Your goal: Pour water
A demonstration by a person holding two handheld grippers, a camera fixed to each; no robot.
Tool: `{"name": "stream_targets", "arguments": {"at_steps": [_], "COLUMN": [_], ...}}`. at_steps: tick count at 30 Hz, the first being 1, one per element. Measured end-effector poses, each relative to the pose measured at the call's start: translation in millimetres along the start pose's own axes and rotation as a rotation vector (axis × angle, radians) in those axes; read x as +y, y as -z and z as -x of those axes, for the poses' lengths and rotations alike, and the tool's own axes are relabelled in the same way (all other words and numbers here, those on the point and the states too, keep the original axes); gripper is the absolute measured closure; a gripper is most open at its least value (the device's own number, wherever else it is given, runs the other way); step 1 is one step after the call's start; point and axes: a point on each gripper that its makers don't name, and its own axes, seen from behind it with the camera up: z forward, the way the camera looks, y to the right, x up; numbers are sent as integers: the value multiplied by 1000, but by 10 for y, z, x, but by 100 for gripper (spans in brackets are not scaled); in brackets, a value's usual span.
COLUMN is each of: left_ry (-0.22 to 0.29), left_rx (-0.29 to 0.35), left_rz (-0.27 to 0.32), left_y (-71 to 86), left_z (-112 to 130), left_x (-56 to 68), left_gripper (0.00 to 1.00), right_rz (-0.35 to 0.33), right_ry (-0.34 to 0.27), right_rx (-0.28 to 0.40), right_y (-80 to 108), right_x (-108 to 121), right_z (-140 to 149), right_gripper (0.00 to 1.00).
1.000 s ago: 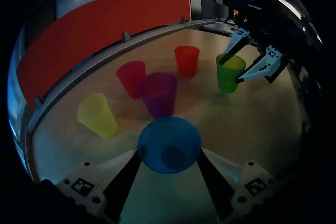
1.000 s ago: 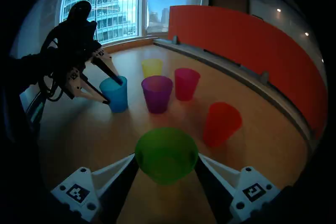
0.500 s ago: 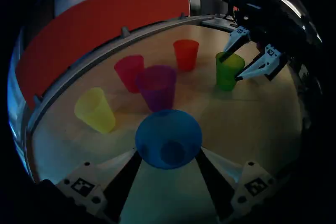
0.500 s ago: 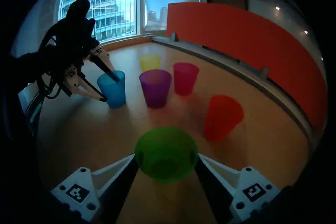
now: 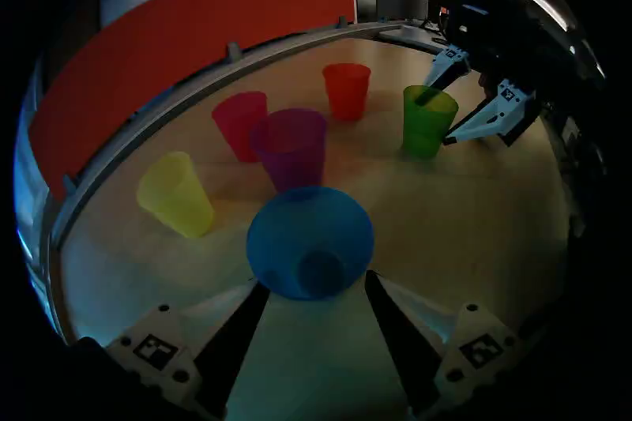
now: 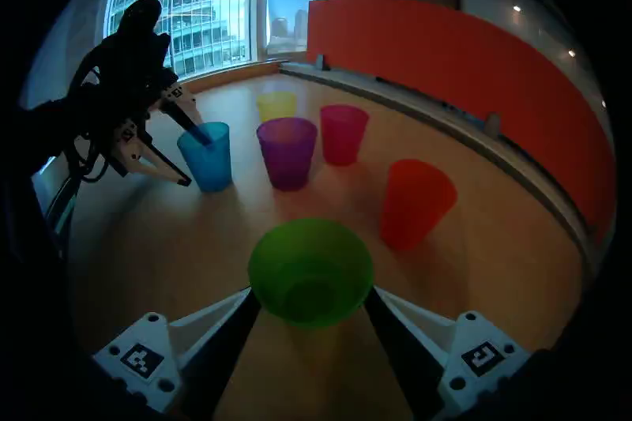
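Gripping the blue cup [image 5: 310, 243] across its body, the left gripper [image 5: 314, 283] had its jaws drawn in to the cup's width, with a finger against each side of the wall. The open mouth of the cup faced the camera. The right gripper [image 6: 310, 295] held the green cup [image 6: 310, 271] the same way, jaws closed on its sides.

In the left gripper view the blue cup sat nearest. The purple cup [image 5: 291, 144] was just beyond it, the pink cup [image 5: 238, 121] behind that and the yellow cup [image 5: 175, 193] off to the left. The red cup [image 5: 346, 89] stood farther back, and the green cup was at the far right. All of them were on or just above the wooden table [image 5: 474, 216]; whether either held cup was clear of the table could not be told. Nor could I tell whether any cup had water in it.

The cups looked like thin translucent plastic, so probably light, smooth and easy to dent. A firm squeeze would likely bow the wall, and a weak one might let the slick taper slide. The upper body just under the rim, where the cup is wider, seemed the best place to hold it. Any water inside would add weight and shift as the cup tipped, so a slow tilt over the receiving cup seemed wise.
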Motion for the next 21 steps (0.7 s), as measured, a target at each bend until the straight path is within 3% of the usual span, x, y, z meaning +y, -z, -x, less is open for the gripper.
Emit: {"name": "stream_targets", "arguments": {"at_steps": [12, 21], "left_ry": [41, 93], "left_rx": [9, 90], "left_rz": [-54, -119], "left_y": [206, 508], "left_z": [143, 90], "left_x": [-75, -102], "left_gripper": [12, 12], "right_rz": [46, 95], "right_ry": [-52, -106], "right_rx": [39, 104], "right_y": [263, 500], "right_x": [3, -30], "right_z": [128, 117], "right_gripper": [1, 1]}}
